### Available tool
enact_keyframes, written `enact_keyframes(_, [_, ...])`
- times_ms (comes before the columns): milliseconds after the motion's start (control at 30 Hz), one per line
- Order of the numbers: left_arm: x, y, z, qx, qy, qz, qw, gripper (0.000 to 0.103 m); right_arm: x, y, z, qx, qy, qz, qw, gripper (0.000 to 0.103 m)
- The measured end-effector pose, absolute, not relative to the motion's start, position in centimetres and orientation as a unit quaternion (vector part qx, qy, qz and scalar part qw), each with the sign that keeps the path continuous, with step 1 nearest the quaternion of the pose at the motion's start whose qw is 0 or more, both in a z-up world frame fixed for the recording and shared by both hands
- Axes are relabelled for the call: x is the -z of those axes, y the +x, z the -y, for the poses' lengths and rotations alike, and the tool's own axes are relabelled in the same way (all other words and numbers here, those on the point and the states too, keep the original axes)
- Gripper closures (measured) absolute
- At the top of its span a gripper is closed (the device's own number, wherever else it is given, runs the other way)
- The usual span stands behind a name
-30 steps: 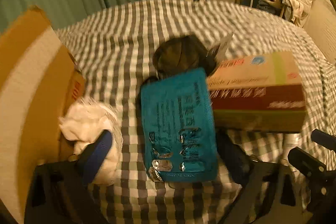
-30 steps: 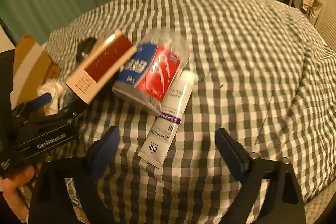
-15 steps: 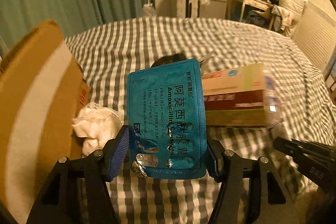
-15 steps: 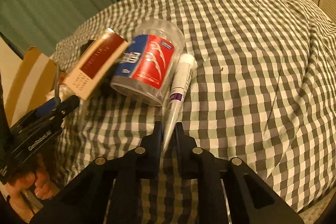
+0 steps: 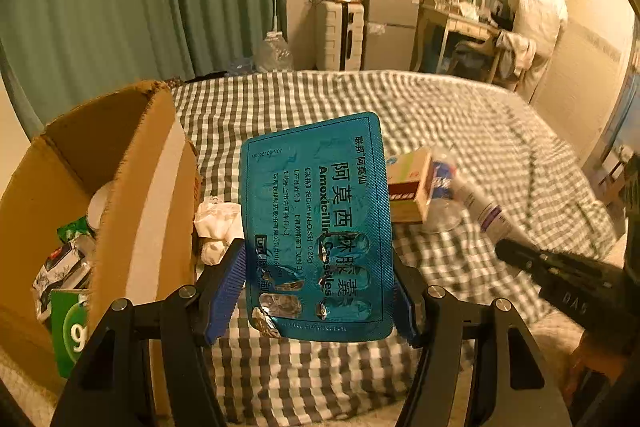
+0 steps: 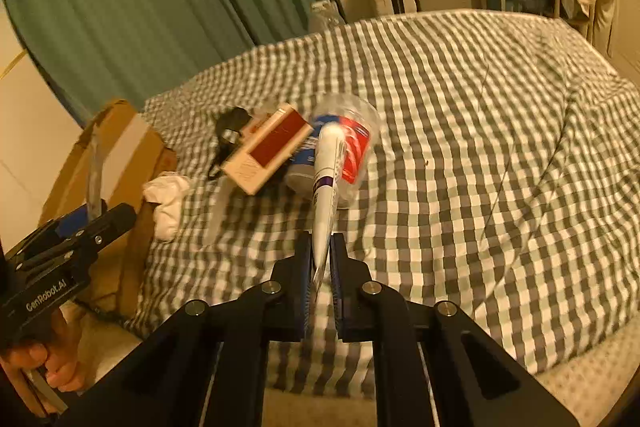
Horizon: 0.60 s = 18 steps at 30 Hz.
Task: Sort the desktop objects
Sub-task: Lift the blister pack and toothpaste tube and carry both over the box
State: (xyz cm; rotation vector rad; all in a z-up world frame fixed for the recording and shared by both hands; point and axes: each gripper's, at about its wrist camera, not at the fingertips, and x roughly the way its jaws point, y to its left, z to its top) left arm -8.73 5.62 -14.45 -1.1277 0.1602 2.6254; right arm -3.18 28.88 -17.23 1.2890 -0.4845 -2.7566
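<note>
My left gripper (image 5: 320,291) is shut on a blue amoxicillin blister pack (image 5: 316,227) and holds it upright above the checked bedcover, beside the open cardboard box (image 5: 132,195). My right gripper (image 6: 319,259) is shut on the flat end of a white tube (image 6: 326,183) and holds it lifted, pointing away. On the cover lie a tan and red carton (image 6: 268,155), a clear tub with a red and blue label (image 6: 344,155), a crumpled white tissue (image 6: 168,199) and a small black item (image 6: 230,131). The left gripper shows at the left in the right wrist view (image 6: 92,219).
The cardboard box holds several packets, among them a green one (image 5: 70,327). The checked bedcover (image 6: 480,147) spreads wide to the right and far side. Green curtains, a small fridge, a desk and a person stand at the back of the room.
My left gripper closed on the blister pack and lifted it toward the box. My right gripper closed on the white tube's end and raised it off the cover.
</note>
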Motion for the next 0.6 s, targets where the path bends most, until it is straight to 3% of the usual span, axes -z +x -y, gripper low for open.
enact_keyframes(600, [8.5, -4.9, -3.3, -0.926, -0.350, -0.042, 0.135, 0.037, 11.2, 1.4, -25.4, 0.921, 0.362, 0.140, 0.043, 0.097])
